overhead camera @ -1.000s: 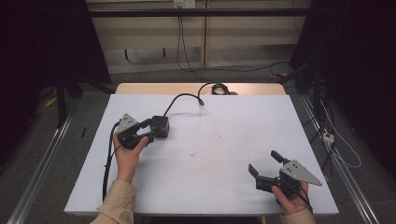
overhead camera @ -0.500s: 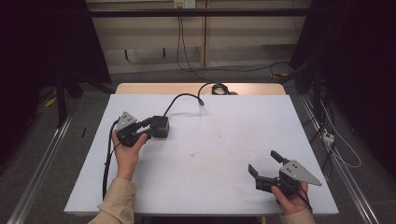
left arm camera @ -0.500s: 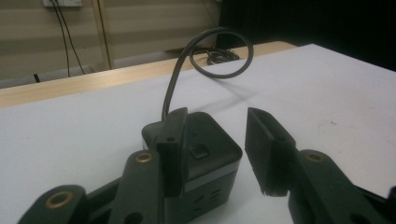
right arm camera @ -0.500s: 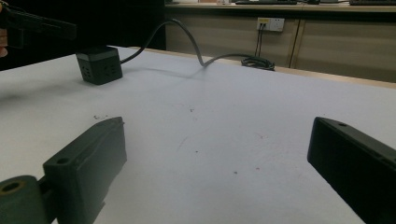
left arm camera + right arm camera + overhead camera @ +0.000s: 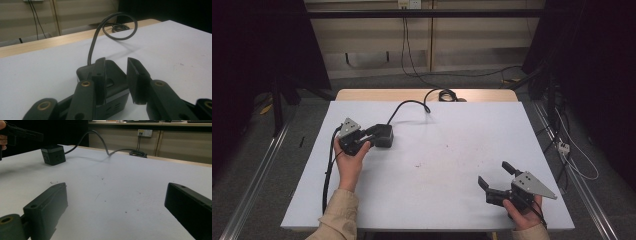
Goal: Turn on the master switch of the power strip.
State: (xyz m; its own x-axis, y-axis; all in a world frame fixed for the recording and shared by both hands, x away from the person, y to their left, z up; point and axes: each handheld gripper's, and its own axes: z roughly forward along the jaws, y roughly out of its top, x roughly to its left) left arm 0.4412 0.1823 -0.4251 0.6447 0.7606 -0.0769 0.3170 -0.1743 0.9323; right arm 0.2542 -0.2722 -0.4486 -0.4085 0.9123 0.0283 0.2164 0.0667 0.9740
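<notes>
Desk [image 5: 442,150] is pretty bare, just some specks in the middle and nothing in my way. The black power cube [image 5: 383,136] sits on the left side, its cable [image 5: 404,106] arcing off the back toward the far edge, where it coils. My left claw [image 5: 371,135] is narrow, jaws straddling the cube's near corner; can't tell if they're pinching. Right claw [image 5: 495,176] hangs wide, near front right.
</notes>
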